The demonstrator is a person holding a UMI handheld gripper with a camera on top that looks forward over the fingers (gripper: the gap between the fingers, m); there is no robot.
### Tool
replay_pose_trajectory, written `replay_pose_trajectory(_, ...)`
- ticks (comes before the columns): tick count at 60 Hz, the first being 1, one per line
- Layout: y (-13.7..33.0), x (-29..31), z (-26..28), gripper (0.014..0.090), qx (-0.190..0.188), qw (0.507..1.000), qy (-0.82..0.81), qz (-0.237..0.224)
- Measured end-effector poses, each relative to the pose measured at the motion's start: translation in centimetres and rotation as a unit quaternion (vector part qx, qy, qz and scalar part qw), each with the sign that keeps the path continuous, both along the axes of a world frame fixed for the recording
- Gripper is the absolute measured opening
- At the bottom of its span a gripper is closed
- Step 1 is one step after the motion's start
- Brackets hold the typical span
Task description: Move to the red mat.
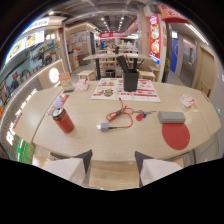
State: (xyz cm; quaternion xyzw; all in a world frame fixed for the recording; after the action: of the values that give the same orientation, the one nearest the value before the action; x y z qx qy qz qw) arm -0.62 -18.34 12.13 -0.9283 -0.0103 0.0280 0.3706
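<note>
A round red mat (176, 135) lies flat on the light wooden table (90, 135), ahead of my fingers and off to the right, just in front of a grey rectangular block (171, 117). My gripper (113, 167) hovers at the table's near edge with its two pale fingers (75, 167) apart and nothing between them.
A red can (63, 120) stands ahead to the left. A red cable with a white plug (118, 118) lies mid-table, small keys (141, 115) beside it. Farther back are a printed menu sheet (125, 90), a black holder with utensils (130, 77) and leaflets (66, 81). A restaurant interior lies beyond.
</note>
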Motion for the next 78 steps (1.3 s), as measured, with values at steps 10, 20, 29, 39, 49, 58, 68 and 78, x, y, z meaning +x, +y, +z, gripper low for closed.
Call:
replay_pose_trajectory(10,-0.4,3.6,-0.7,0.0843,-0.002,1.0,0.008,0.018)
replay_pose_trajectory(20,-1.1,11.1,-2.5,0.0839,-0.02,1.0,-0.012,0.007)
replay_pose_trajectory(29,-0.3,17.6,-3.8,0.0839,-0.026,0.999,-0.031,-0.005)
replay_pose_trajectory(39,1.6,22.5,-5.4,0.0843,-0.031,0.999,-0.035,-0.011)
replay_pose_trajectory(49,4.4,25.5,-7.1,0.0844,-0.032,0.999,-0.035,-0.012)
replay_pose_trajectory(58,6.9,27.1,-8.3,0.0846,-0.029,0.999,-0.035,-0.01)
replay_pose_trajectory(68,8.6,27.8,-8.8,0.0844,-0.028,0.999,-0.033,-0.009)
replay_pose_trajectory(78,8.6,27.9,-8.8,0.0843,-0.028,0.999,-0.032,-0.009)
